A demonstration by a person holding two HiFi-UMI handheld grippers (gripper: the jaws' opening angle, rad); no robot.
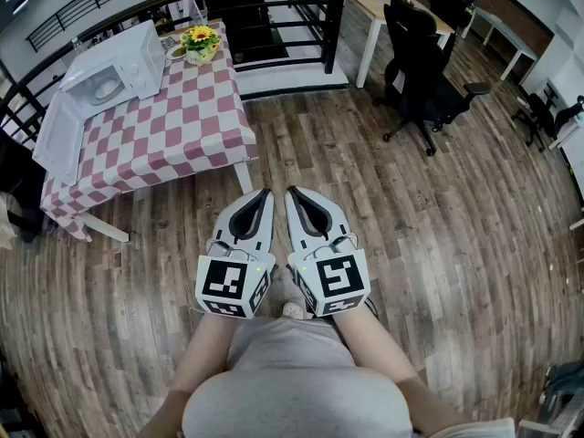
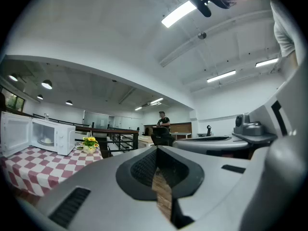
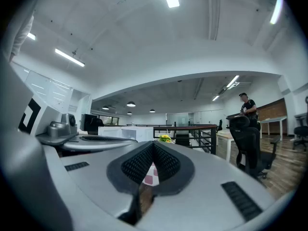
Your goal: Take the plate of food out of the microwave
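Left tongs [image 1: 265,192] and right tongs [image 1: 294,192] are side by side at the person's waist, level over the wood floor [image 1: 438,235]. Both are pinched fully together with nothing between them. The only print in view is the black-and-white square markers [image 1: 233,286] on their cubes (coded patterns). The plate [image 1: 105,88] sits inside the white microwave [image 1: 137,57], whose door [image 1: 57,140] is swung open. It is on the red-checked worktop [image 1: 173,126] at upper left, well apart from both tongs. Yellow flowers [image 1: 200,39] stand just beside the microwave, with a dark railing [image 1: 292,7] behind and a black chair [image 1: 420,53] at upper right.
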